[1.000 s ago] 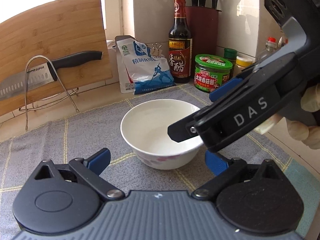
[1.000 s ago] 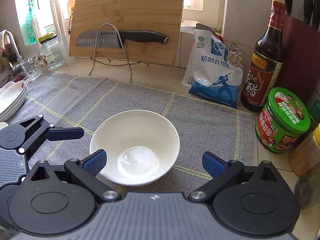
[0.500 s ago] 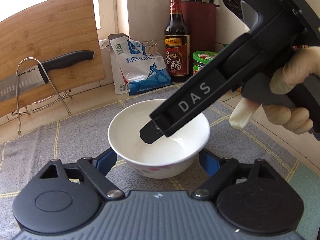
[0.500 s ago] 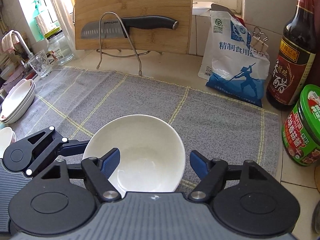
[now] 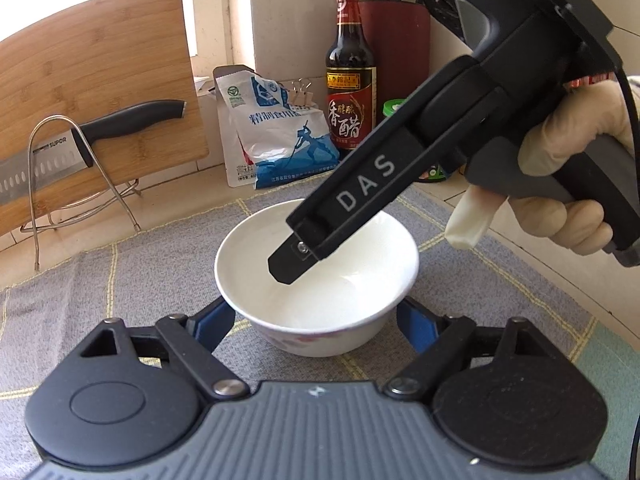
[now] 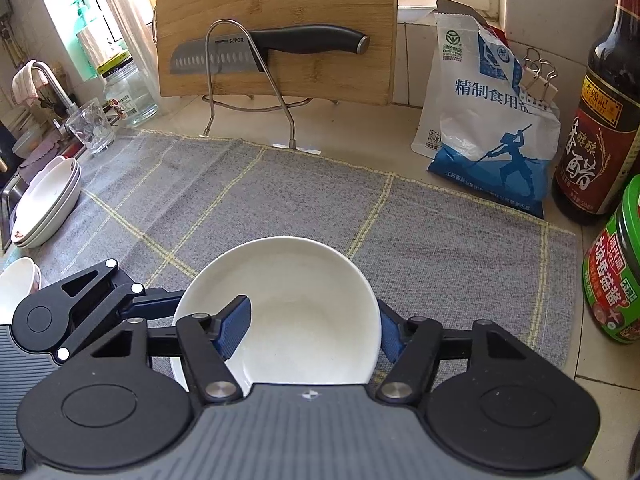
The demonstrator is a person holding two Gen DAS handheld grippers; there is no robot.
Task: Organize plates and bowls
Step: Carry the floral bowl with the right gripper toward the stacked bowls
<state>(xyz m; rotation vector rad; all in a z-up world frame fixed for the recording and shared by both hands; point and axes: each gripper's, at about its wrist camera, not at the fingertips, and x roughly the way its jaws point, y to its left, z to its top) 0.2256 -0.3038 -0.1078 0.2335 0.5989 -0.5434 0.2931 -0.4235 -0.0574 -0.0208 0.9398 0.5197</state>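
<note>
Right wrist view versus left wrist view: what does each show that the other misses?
Only the right wrist view shows the stacked plates, a second bowl at the left edge, the drinking glass and the tap. Only the left wrist view shows the gloved hand holding the right gripper and the knife block. Both show the white bowl on the grey mat, both grippers, the cutting board, knife, salt bag and vinegar bottle.
</note>
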